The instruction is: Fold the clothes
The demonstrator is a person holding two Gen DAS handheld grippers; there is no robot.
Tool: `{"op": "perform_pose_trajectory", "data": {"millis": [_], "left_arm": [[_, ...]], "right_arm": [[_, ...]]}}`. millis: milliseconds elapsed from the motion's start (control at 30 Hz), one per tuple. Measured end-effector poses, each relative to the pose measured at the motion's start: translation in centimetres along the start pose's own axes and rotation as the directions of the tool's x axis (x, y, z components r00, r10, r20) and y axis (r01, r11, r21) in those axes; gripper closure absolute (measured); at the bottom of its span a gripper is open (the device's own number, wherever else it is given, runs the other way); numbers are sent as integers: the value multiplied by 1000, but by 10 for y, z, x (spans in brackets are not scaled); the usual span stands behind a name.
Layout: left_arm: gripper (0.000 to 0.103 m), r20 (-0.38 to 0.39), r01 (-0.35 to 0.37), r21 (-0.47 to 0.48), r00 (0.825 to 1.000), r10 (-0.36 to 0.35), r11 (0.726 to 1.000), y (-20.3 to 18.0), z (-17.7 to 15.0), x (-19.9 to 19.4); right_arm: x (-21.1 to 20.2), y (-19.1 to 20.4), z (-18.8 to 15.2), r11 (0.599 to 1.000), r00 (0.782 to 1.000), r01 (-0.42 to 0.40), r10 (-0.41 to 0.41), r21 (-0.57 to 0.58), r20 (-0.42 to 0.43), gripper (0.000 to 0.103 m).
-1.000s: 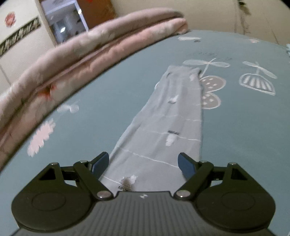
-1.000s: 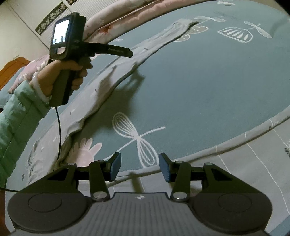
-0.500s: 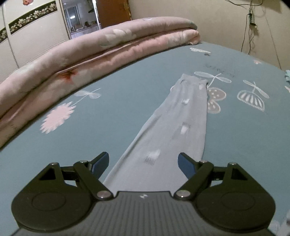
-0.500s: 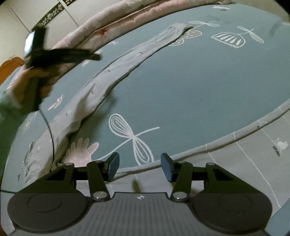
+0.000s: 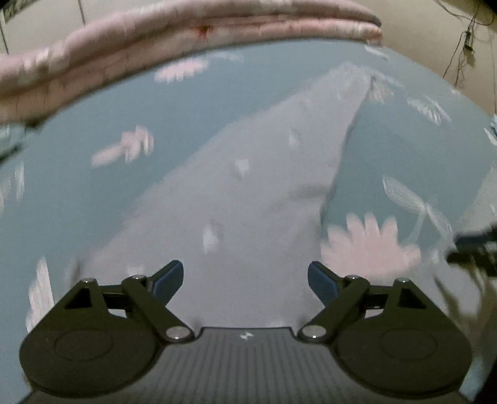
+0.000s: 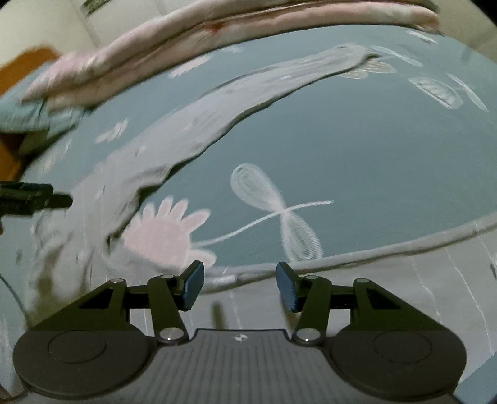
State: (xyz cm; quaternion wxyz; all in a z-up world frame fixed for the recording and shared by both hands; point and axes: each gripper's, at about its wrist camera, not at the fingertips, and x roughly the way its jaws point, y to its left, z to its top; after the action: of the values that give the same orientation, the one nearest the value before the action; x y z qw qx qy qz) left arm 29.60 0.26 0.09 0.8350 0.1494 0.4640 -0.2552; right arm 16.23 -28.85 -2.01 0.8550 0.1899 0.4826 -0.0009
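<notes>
Teal bedspread (image 6: 357, 140), right view alone shows garment hem (image 6: 388, 245), left tool (image 5: 245, 281) and right tool (image 6: 240, 284) apart, empty

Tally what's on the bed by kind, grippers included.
Grey trousers: 1
Pink folded quilt: 1
Teal floral bedsheet: 1
Grippers: 2, left gripper and right gripper, both open with nothing held
Total: 5

No text, label, brand or number can be read; any print on the grey garment (image 5: 248, 192) is blurred beyond reading in both views.
</notes>
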Motion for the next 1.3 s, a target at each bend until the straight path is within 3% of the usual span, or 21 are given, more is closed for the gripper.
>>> {"op": "perform_pose_trajectory", "data": {"millis": [167, 267, 367, 533, 633, 833, 933, 1033, 1067, 1100, 1200, 1300], "left_arm": [[16, -55, 47, -55, 997, -50, 997, 4, -41, 11], [15, -78, -13, -63, 997, 8, 998, 10, -57, 26], [12, -44, -24, -46, 999, 22, 999, 16, -61, 24], [12, 49, 8, -98, 999, -3, 995, 25, -57, 2], [12, 83, -27, -145, 996, 39, 989, 38, -57, 3], [14, 41, -91, -294, 993, 108, 951, 78, -69, 12], [13, 153, -17, -360, 985, 77, 933, 96, -69, -9], [13, 199, 65, -430, 980, 24, 901, 119, -66, -7], [13, 182, 73, -450, 983, 12, 890, 125, -66, 2], [13, 155, 68, -473, 988, 7, 878, 132, -65, 12], [14, 140, 6, -461, 988, 65, 887, 142, -64, 20], [16, 120, -40, -482, 987, 111, 875, 148, -56, 12]], "right_arm": [[12, 35, -3, 991, 996, -51, 42, -127, -76, 46], [16, 57, -4, 981, 995, -64, 47, -182, -93, 46], [19, 68, -4, 978, 993, -76, 56, -192, -107, 46], [18, 69, -2, 980, 994, -53, 33, -194, -109, 43], [18, 65, 0, 983, 994, -47, 29, -177, -105, 42], [17, 65, 5, 979, 994, -38, 17, -199, -107, 42], [17, 62, 8, 979, 994, -36, 15, -200, -107, 42], [19, 59, 11, 980, 994, -39, 18, -194, -108, 42], [21, 59, 11, 980, 994, -40, 19, -193, -109, 42], [22, 59, 12, 980, 994, -41, 19, -195, -112, 42], [20, 59, 13, 978, 994, -36, 14, -206, -110, 42], [15, 55, 14, 979, 995, -28, 7, -202, -101, 42]]}}
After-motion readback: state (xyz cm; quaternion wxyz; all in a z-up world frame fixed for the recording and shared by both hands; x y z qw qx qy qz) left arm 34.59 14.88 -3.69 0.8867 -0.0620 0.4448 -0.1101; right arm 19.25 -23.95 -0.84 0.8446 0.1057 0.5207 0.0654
